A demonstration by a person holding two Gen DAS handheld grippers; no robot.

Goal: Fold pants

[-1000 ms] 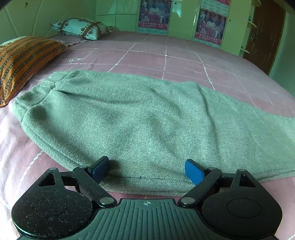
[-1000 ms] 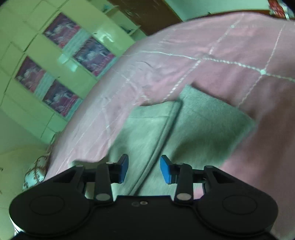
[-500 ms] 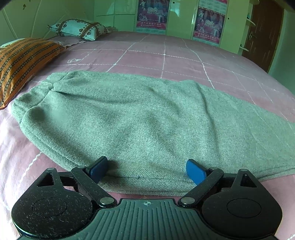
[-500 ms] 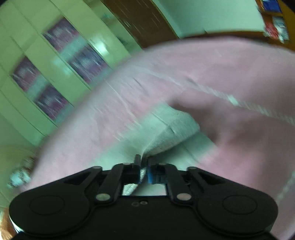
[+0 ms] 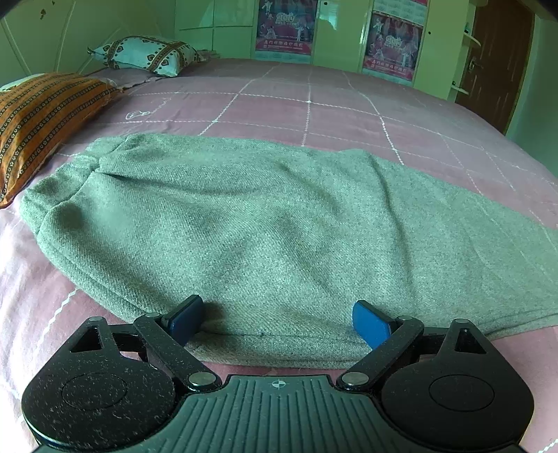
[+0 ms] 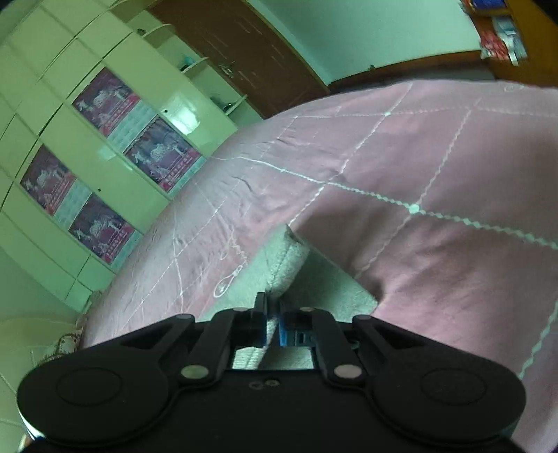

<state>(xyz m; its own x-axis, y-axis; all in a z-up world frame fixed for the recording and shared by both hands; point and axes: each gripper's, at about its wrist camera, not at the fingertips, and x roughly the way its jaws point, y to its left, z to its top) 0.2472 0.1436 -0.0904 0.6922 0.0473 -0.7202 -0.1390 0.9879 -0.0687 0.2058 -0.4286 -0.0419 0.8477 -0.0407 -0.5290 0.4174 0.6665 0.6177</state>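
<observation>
Grey-green pants (image 5: 251, 223) lie folded lengthwise across the pink quilted bed (image 5: 314, 104), waistband at the left near the pillows, legs running off to the right. My left gripper (image 5: 279, 319) is open, its blue pads resting on the near edge of the pants. In the right wrist view my right gripper (image 6: 273, 325) is shut on the leg end of the pants (image 6: 289, 258) and holds the cuff lifted off the bed (image 6: 436, 181).
An orange striped pillow (image 5: 38, 122) and a white patterned pillow (image 5: 146, 55) lie at the head of the bed, left. Cream wardrobes with posters (image 5: 284, 26) stand behind the bed. A brown door (image 5: 495, 59) is at the far right.
My right gripper closed on the leg cuff and lifted it off the bed. My left gripper stayed open on the near edge of the pants.
</observation>
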